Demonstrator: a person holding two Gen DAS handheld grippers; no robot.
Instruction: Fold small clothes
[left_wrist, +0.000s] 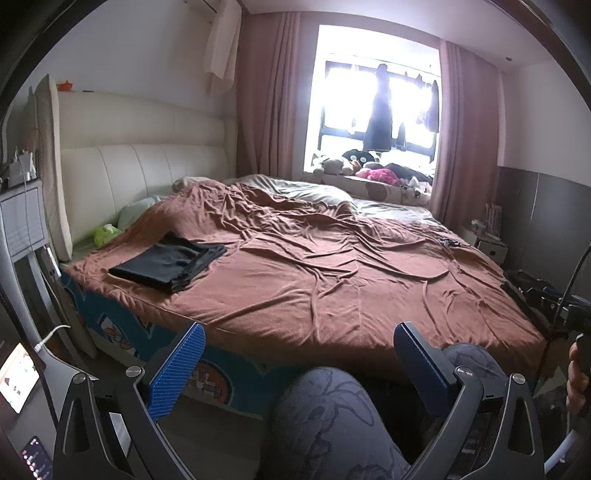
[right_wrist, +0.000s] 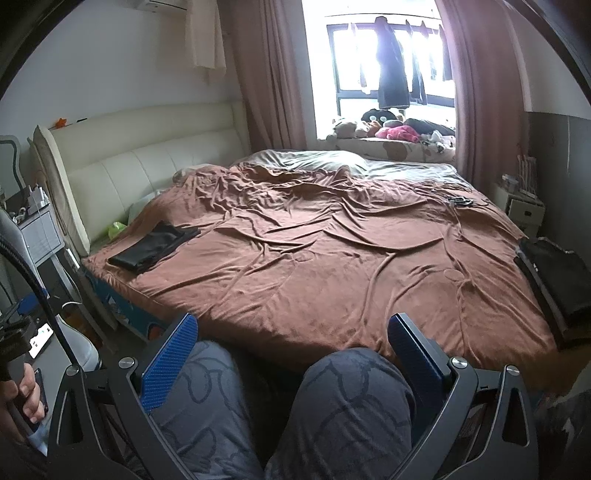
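Observation:
A folded black garment (left_wrist: 168, 264) lies flat on the brown bedspread (left_wrist: 332, 273) near the bed's left front corner; it also shows in the right wrist view (right_wrist: 151, 248). My left gripper (left_wrist: 299, 332) is open and empty, held back from the bed's near edge above a patterned-trouser knee (left_wrist: 325, 417). My right gripper (right_wrist: 291, 325) is open and empty, also short of the bed's edge, above both knees (right_wrist: 354, 402). A dark pile (right_wrist: 557, 280) sits at the bed's right edge; I cannot tell what it is.
A cream padded headboard (left_wrist: 144, 166) stands on the left, with a bedside unit (left_wrist: 22, 221) and cables. A window ledge (right_wrist: 391, 144) with soft toys is behind the bed. A small dark object with a cord (right_wrist: 460, 201) lies on the far right of the bedspread. A white nightstand (right_wrist: 524, 210) is at right.

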